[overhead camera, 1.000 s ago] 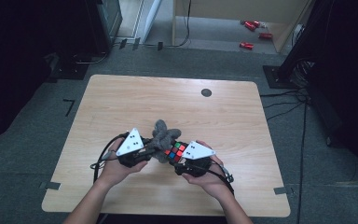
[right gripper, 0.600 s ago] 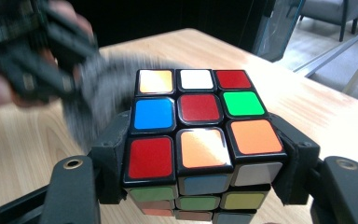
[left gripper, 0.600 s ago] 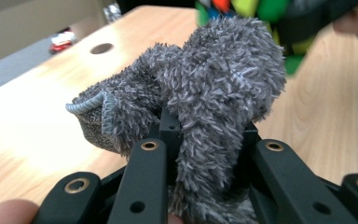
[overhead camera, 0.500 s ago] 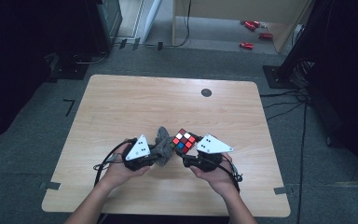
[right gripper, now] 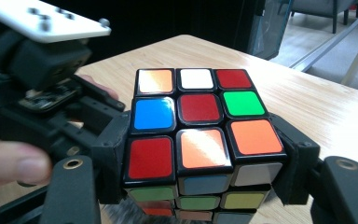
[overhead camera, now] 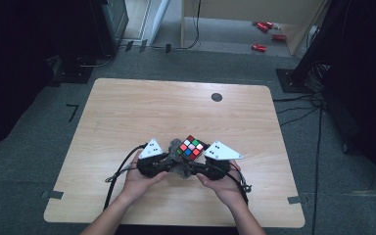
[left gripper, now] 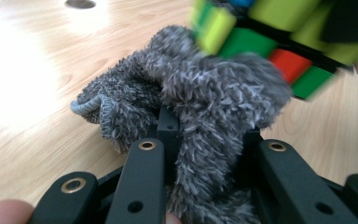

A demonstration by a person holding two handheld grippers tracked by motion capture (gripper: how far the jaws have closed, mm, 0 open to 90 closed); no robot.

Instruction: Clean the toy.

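A fuzzy grey cloth (left gripper: 200, 116) is pinched by the left hand-held gripper (overhead camera: 169, 164); at its 2 o'clock, a multicoloured puzzle cube (right gripper: 198, 135) is clamped by the right hand-held gripper (overhead camera: 200, 164) above the light wooden counter (overhead camera: 127, 112).

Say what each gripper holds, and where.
Right gripper clamps the puzzle cube by two opposite side faces; left gripper pinches the grey fuzzy cloth mid-bunch.

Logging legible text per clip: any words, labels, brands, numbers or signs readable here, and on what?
None readable.
Cube: plain colour stickers, no logo or print.
Left gripper's grey plate: dark dots, no letters or digits.
Cloth: no tag visible.
Table: no markings.
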